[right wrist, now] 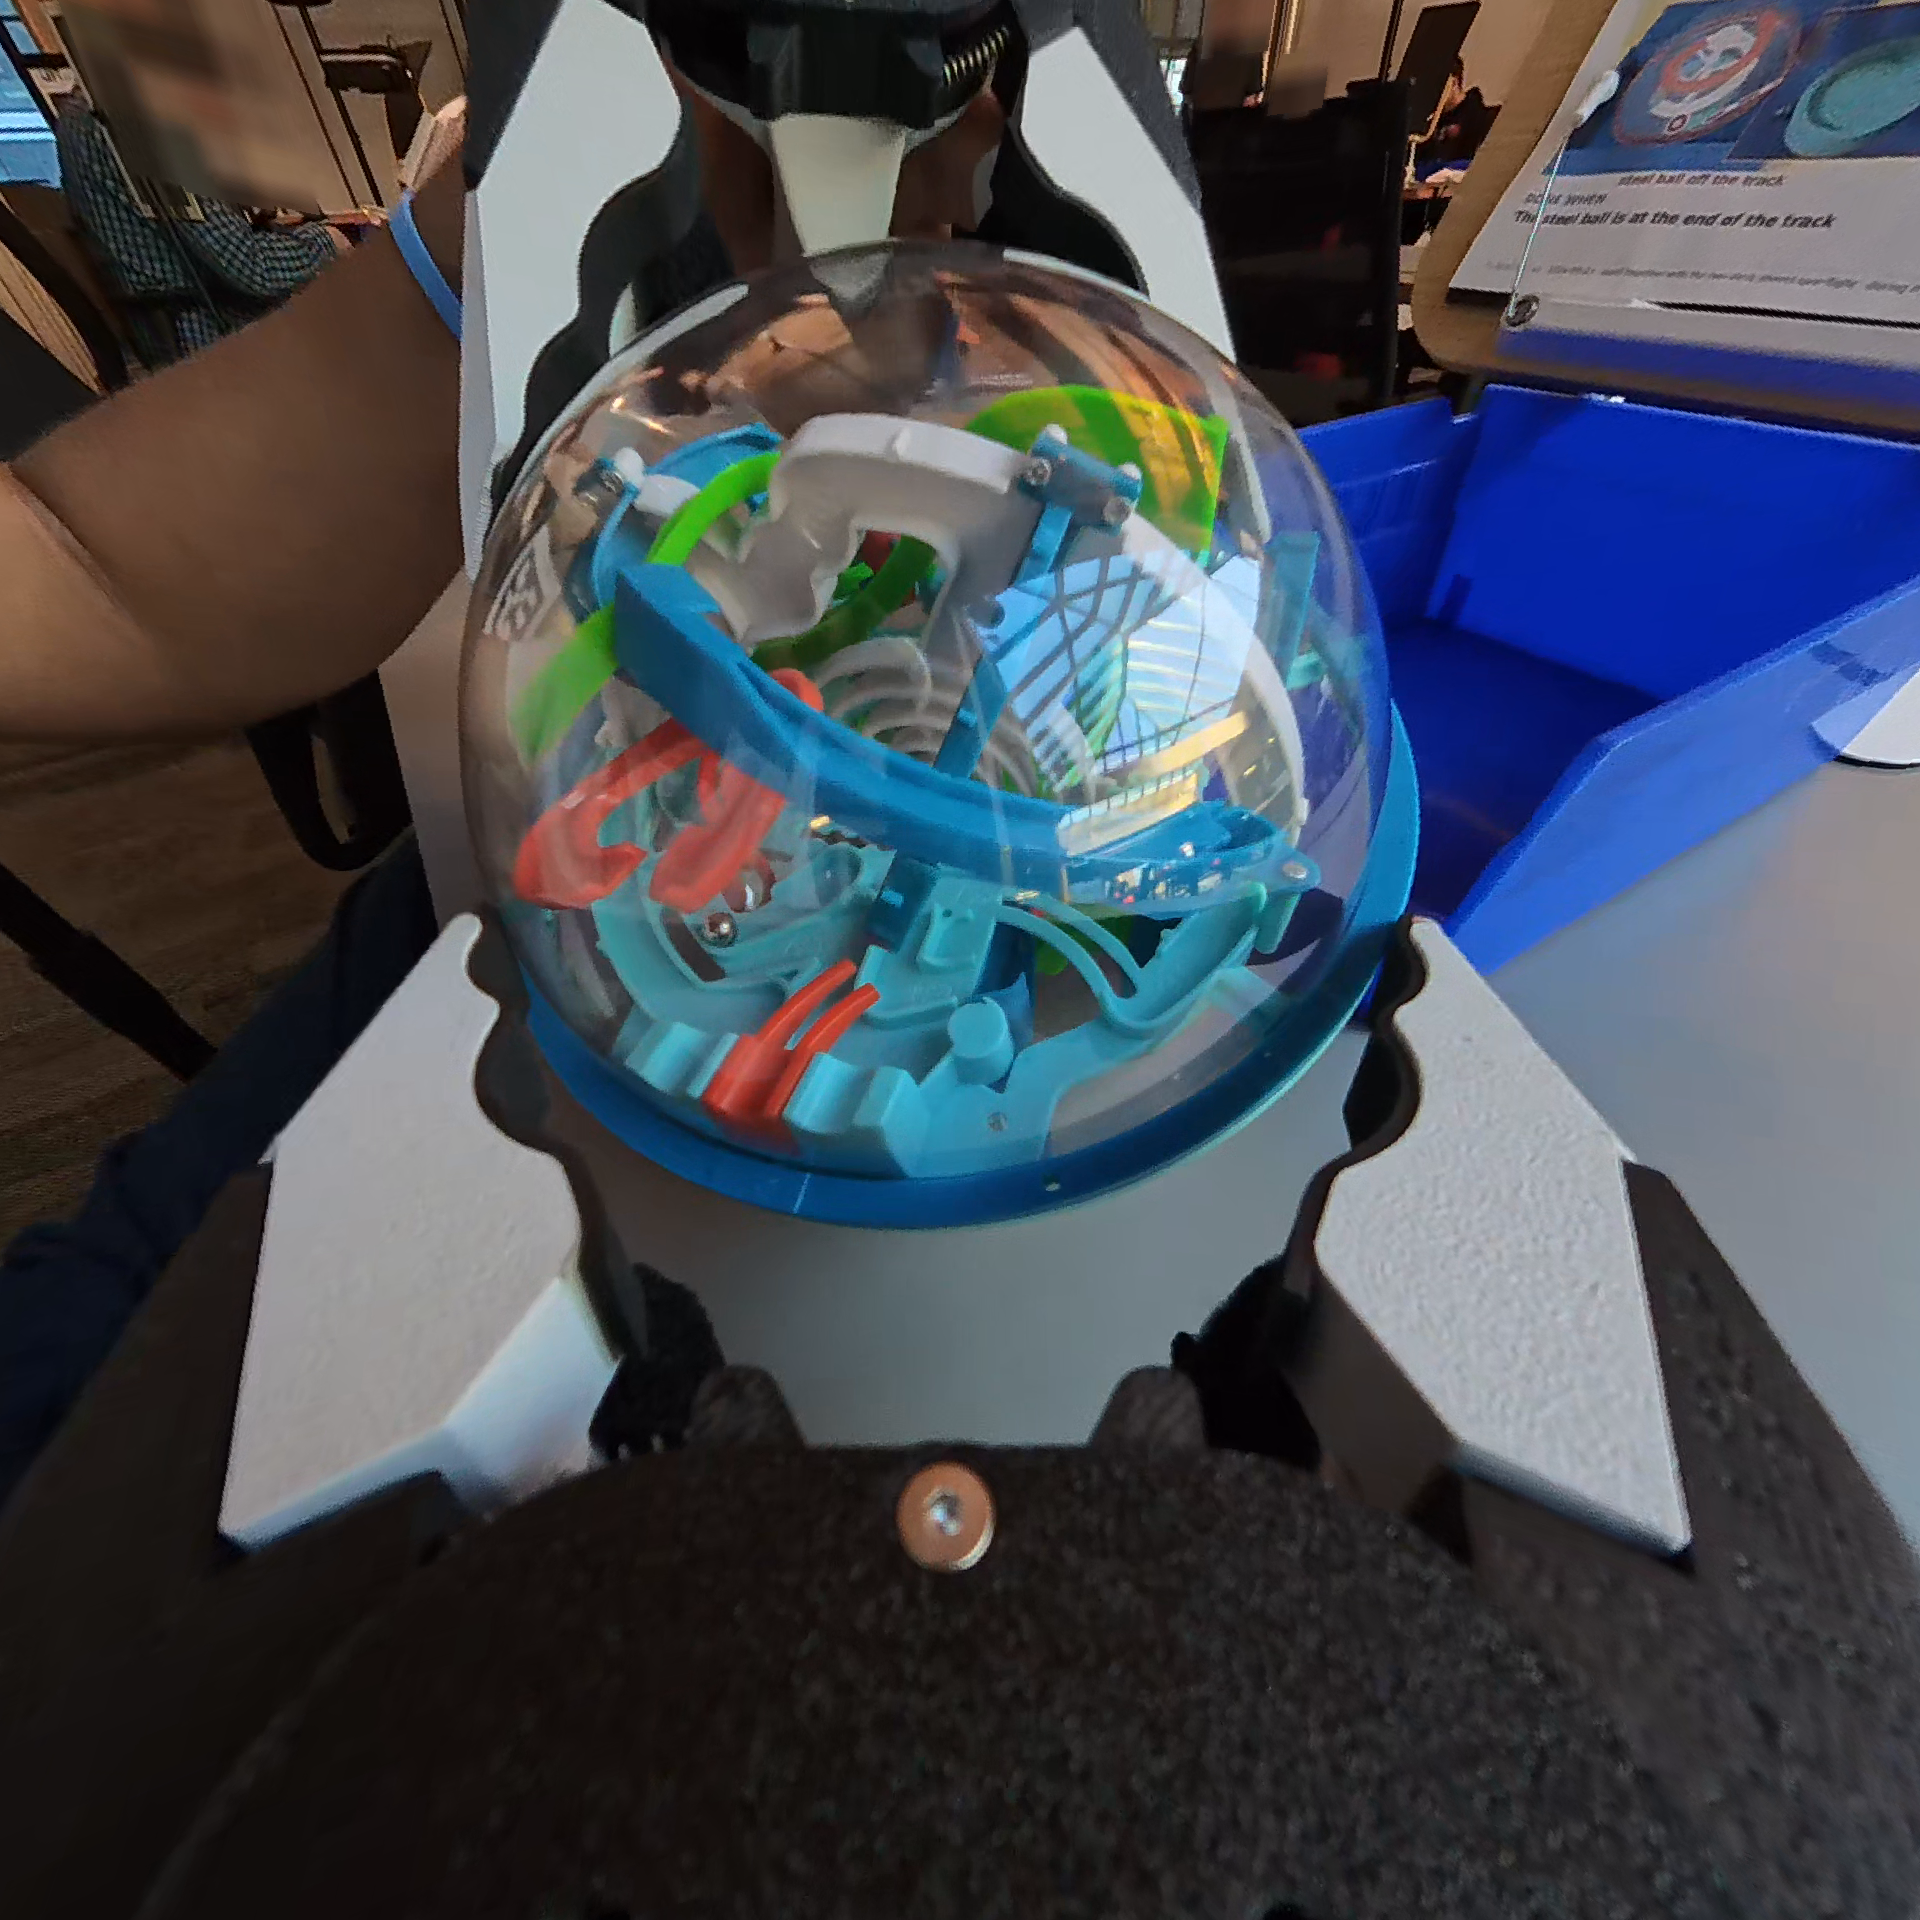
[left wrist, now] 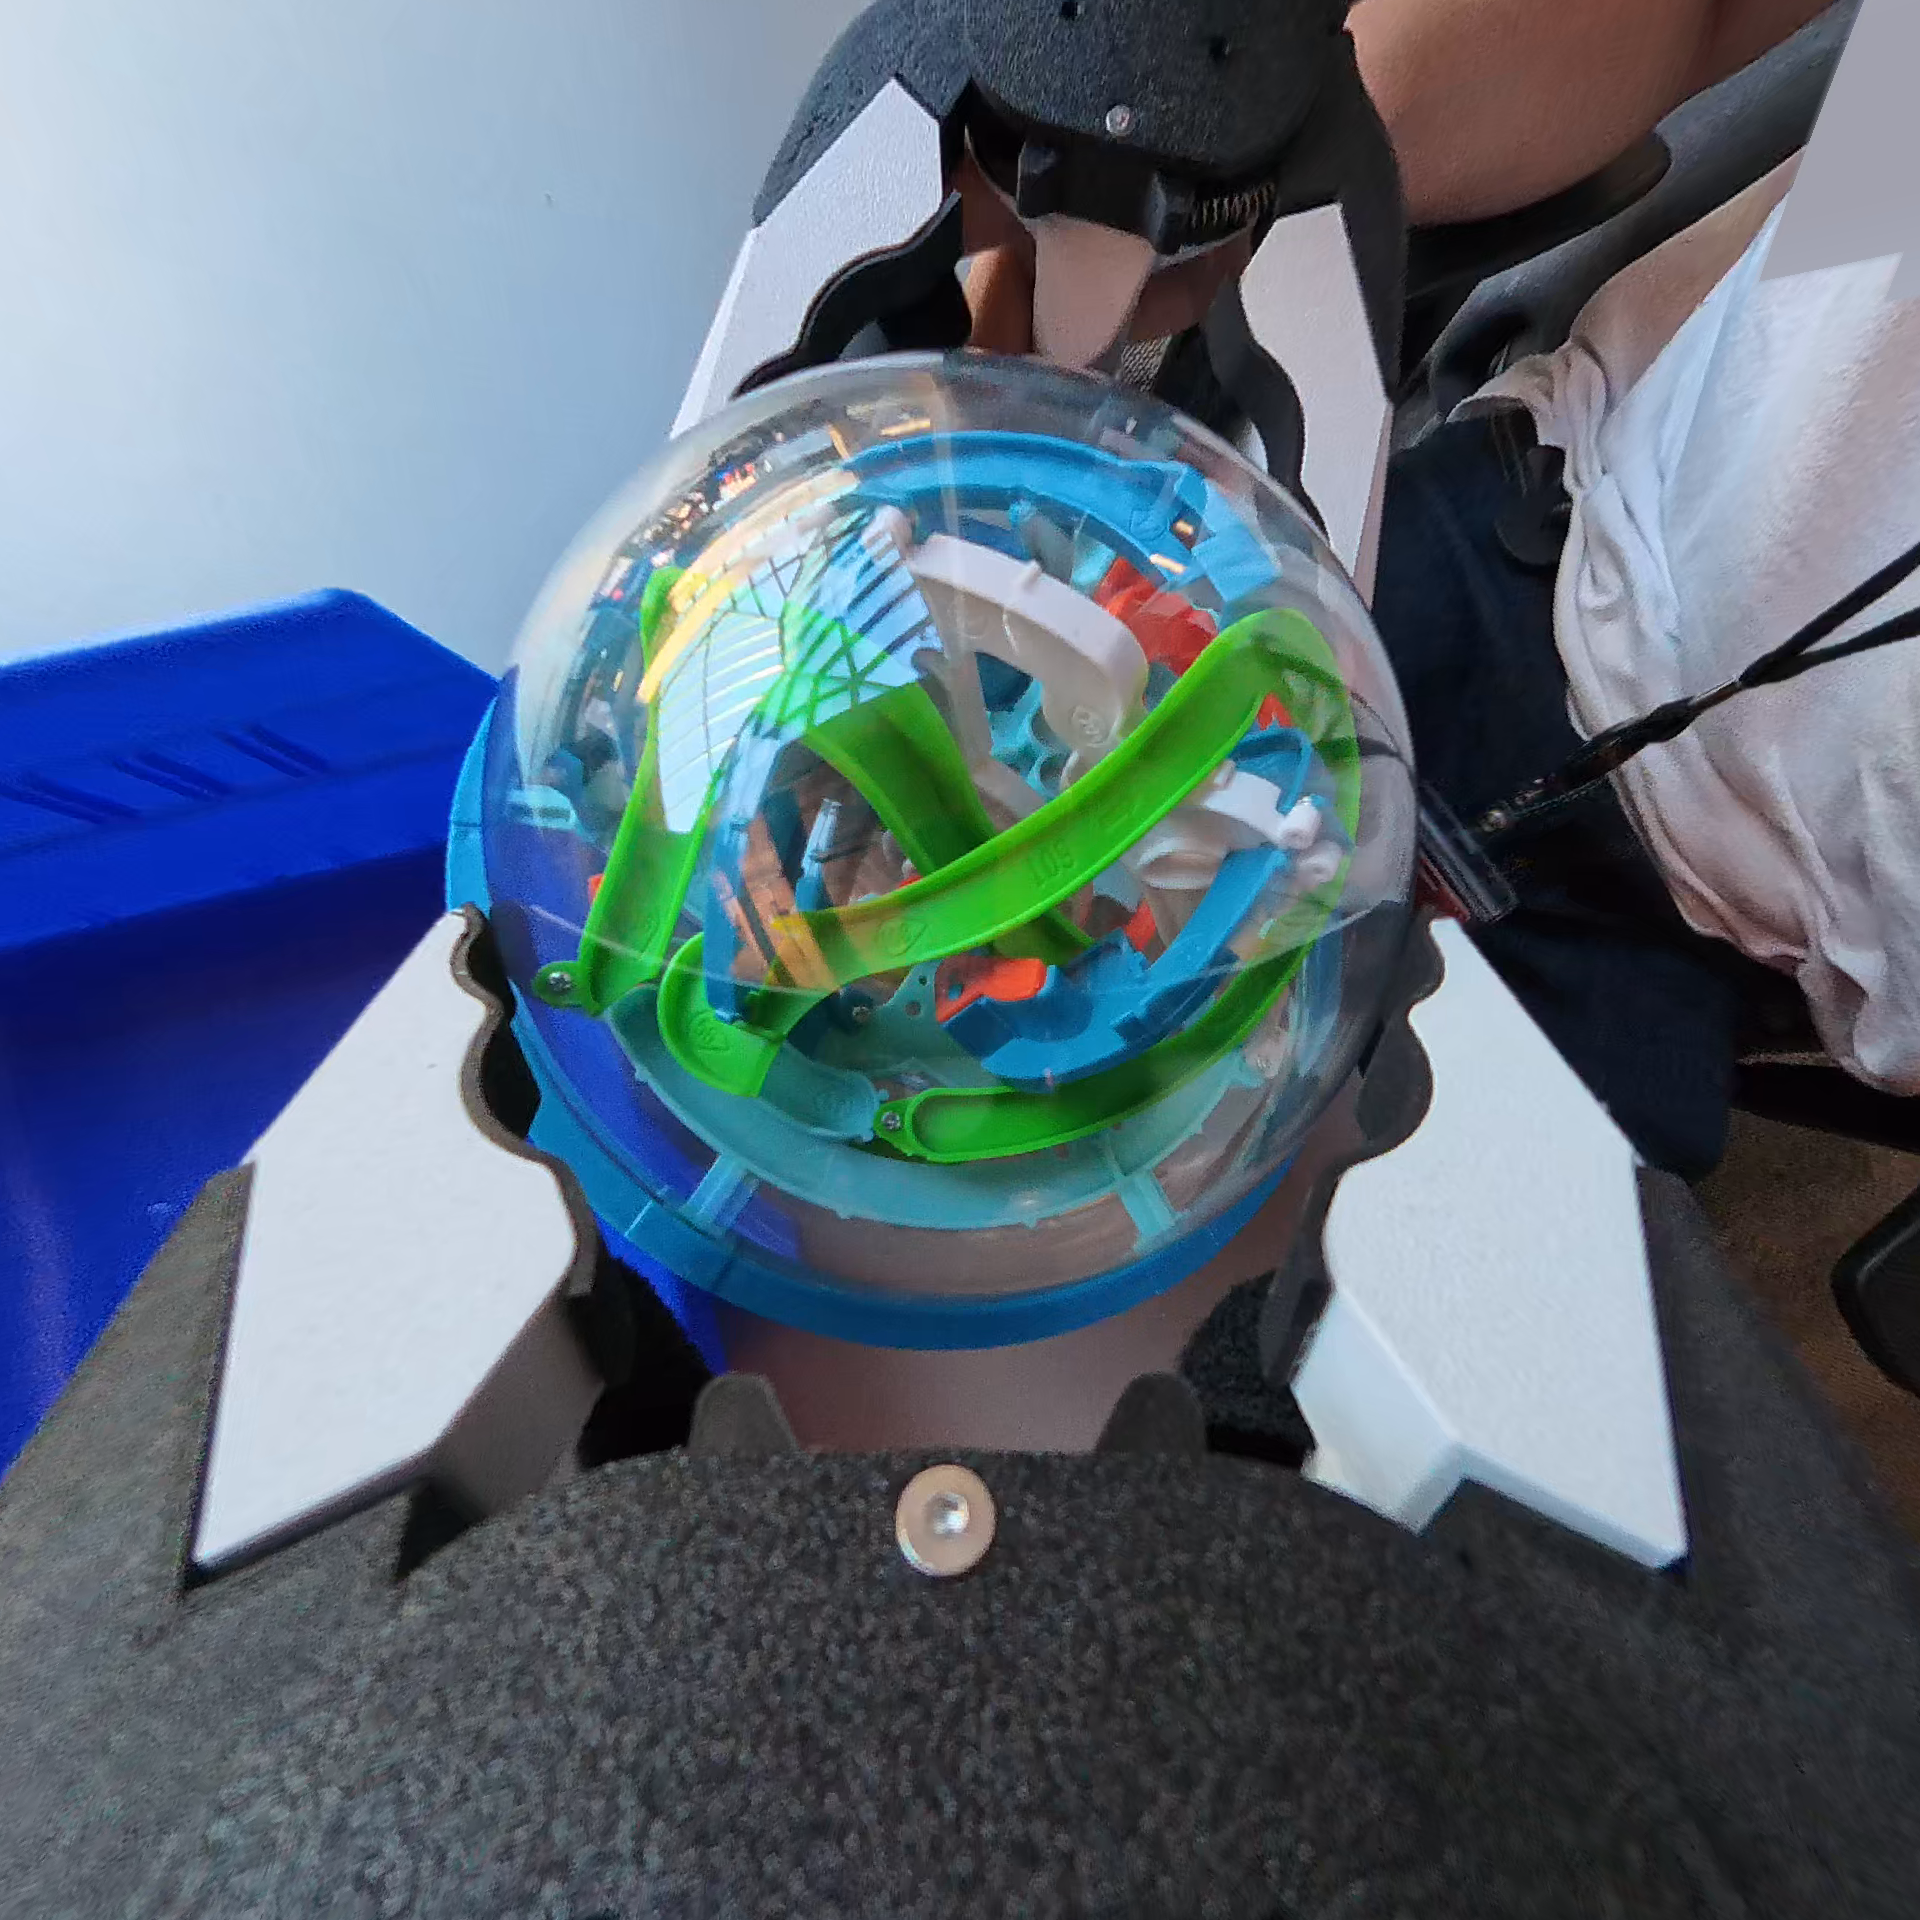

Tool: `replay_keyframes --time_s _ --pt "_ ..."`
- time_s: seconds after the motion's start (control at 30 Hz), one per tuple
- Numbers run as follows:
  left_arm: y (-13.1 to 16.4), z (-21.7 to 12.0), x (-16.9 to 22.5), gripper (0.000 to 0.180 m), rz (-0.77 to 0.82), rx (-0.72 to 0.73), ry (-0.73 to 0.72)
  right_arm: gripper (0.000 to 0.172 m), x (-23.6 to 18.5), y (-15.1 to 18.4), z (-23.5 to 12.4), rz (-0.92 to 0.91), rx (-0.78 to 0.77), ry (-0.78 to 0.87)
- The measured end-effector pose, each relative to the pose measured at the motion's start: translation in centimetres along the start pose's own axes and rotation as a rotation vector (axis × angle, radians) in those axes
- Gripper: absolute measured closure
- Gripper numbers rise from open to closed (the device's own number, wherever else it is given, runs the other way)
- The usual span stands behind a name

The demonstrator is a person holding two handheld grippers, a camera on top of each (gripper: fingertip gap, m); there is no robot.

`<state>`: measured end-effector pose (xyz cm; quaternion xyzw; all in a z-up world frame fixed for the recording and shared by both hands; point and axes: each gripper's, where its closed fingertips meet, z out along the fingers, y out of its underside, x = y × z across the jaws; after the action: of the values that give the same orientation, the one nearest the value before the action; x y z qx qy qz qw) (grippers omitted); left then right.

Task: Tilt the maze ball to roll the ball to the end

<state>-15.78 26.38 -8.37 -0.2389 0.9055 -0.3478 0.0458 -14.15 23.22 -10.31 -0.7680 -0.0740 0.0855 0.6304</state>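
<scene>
Clear maze ball (right wrist: 925, 727), two hand-held grippers

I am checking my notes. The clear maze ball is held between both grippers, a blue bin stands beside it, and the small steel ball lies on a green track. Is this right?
One detail is wrong. The steel ball lies on a light turquoise track, below the red pieces, not on a green one; the right wrist view shows it. The rest holds: the maze ball sits between the left gripper and right gripper, with the blue bin beside it.
</scene>
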Motion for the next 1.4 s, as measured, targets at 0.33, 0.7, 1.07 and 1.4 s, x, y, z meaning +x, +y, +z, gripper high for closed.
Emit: replay_keyframes --time_s 0.33,0.7,1.07,1.4 --pt "0.3 -0.2 0.9 0.022 -0.053 0.128 0.027 0.019 -1.0 -0.4 -0.1 0.037 0.037 -0.018" --pt "1.8 -0.5 2.1 0.022 -0.058 0.101 -0.054 0.027 -1.9 -1.1 -0.8 -0.027 0.068 -0.075" --pt "3.8 -1.3 2.6 0.022 -0.128 0.159 -0.141 0.021 -3.7 0.6 0.8 0.098 0.002 -0.164" --pt "2.4 -0.6 3.7 0.023 -0.132 0.276 -0.309 0.018 -3.4 -0.8 1.2 0.251 0.092 -0.098"
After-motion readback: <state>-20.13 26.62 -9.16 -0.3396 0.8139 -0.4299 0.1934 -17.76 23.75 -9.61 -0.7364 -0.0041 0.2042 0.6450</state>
